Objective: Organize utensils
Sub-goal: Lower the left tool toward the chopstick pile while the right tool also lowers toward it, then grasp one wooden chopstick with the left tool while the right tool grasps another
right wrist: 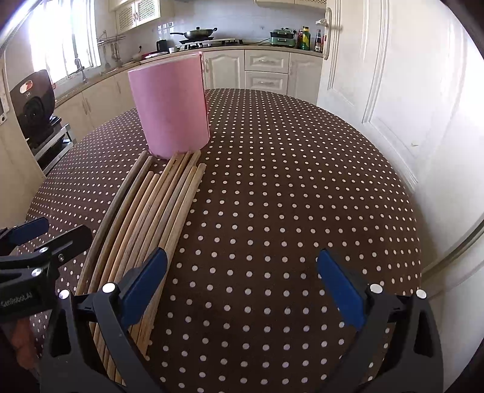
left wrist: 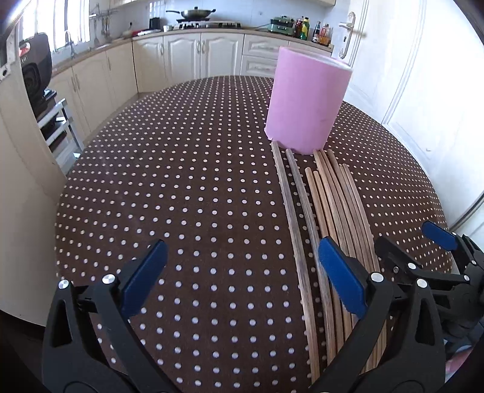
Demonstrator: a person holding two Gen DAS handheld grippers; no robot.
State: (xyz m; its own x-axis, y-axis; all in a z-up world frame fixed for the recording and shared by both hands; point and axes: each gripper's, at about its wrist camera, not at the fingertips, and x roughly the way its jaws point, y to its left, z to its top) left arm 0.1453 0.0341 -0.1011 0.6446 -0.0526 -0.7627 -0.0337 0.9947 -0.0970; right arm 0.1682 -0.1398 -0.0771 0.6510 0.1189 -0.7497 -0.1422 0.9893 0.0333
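Left wrist view gives us the chopsticks (left wrist: 326,217) as a loose bundle of wooden sticks lying flat on the dotted tablecloth (left wrist: 187,193), running lengthwise away from us. Their far tips reach the base of the pink cylindrical holder (left wrist: 305,99), which stands upright toward the far side of the table; two darker sticks lie slightly apart on the left of the bundle. From the right wrist we see the same chopsticks (right wrist: 151,217) fanning toward the holder (right wrist: 171,105), some tips touching its foot.

To the left of the bundle we have a broad stretch of bare cloth, and to its right another, out to the rounded table edge (right wrist: 402,193). Beyond that edge stands a white panelled door (right wrist: 393,90). Behind the holder the table curves off toward the kitchen cabinets (left wrist: 187,57) and the counter with a wok (left wrist: 193,12) on the stove.

Our left gripper (left wrist: 242,272) hovers low over the near end of the table, jaws spread wide and holding nothing, its right finger above the bundle. Our right gripper (right wrist: 242,278) sits level beside it, jaws equally wide and empty, its left finger over the sticks' near ends. Each gripper shows at the edge of the other's view.
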